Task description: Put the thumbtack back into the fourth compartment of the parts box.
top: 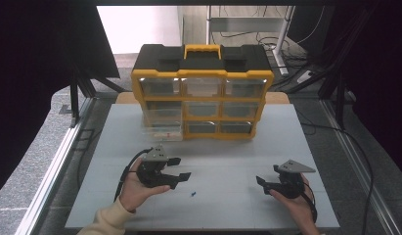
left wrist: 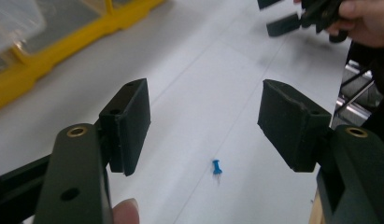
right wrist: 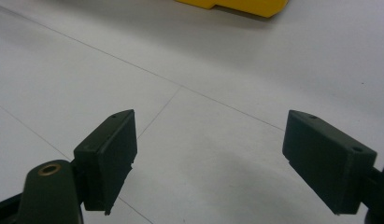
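White table [top: 228,147], blue pushpin [left wrist: 216,166] (blurred) between open left claw [left wrist: 203,123]

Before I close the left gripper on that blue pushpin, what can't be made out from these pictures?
- Blue pushpin: needle blurred in the left gripper view; a mere speck in the high view.
- Organizer: drawer contents hidden behind cloudy fronts in the high view; cut by the top edge in both gripper views.
- Right gripper: its far jaw sits behind its body in the high view.
- Left gripper: open, nothing between the jaws.

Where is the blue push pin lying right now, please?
In the high view the blue push pin lies on the white table, just right of the left gripper, well in front of the yellow drawer box.
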`<state>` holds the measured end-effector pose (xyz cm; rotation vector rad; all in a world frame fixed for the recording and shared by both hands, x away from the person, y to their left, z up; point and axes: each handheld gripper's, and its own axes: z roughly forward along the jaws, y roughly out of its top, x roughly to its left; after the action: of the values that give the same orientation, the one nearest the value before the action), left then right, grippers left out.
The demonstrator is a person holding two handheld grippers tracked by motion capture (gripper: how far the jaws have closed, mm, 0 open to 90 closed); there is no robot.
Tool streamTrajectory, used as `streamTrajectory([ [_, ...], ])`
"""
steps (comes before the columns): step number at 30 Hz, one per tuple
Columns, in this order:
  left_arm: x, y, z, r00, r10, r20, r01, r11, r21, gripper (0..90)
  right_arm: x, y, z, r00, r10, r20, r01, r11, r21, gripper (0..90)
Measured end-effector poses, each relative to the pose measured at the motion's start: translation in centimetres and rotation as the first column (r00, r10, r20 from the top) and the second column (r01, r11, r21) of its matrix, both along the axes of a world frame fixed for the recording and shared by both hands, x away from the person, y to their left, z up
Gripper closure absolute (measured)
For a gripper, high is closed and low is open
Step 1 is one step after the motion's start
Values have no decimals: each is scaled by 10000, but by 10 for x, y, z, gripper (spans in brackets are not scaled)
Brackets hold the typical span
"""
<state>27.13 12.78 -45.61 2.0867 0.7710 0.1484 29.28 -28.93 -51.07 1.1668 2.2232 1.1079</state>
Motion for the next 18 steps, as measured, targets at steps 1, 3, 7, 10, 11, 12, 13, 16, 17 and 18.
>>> streamTrajectory([
  [1, 0, -1, -1, 10000, -34, -26, 34, 10000, 54, 344, 0, 0, 0, 10000, 21, 3, -21, 10000, -8, 181],
  [3, 0, -5, -4, 9999, -63, -131, 65, 9999, 119, 343, 0, 0, 0, 10000, 41, -3, -41, 10000, -13, 181],
  [7, 0, -13, -11, 9992, -188, -340, 200, 9992, 355, 337, 0, 0, 0, 10000, 51, -11, -51, 10000, 1, 181],
  [10, -1, -19, -17, 9983, -335, -486, 360, 9979, 532, 332, -1, 0, 0, 10000, 70, -14, -70, 10000, -6, 181],
  [11, 0, -20, -18, 9980, -361, -518, 390, 9976, 575, 331, -1, 0, 0, 10000, 75, -14, -75, 10000, -5, 181],
  [12, -1, -22, -20, 9978, -331, -567, 362, 9978, 555, 330, -1, 0, 0, 10000, 77, -9, -77, 10000, -14, 181],
  [13, -1, -24, -22, 9975, -352, -612, 389, 9975, 597, 329, -1, 0, 0, 10000, 76, -7, -76, 10000, -13, 181],
  [16, 0, -28, -26, 9965, -395, -743, 448, 9965, 711, 326, 0, 0, 0, 10000, 83, -15, -83, 10000, -7, 181],
  [17, 0, -29, -28, 9960, -399, -805, 461, 9960, 760, 325, 0, 0, 0, 10000, 85, -20, -85, 10000, -7, 181],
  [18, 0, -31, -30, 9955, -371, -869, 436, 9963, 741, 325, 0, 0, -1, 10000, 84, -31, -84, 10000, -9, 181],
])
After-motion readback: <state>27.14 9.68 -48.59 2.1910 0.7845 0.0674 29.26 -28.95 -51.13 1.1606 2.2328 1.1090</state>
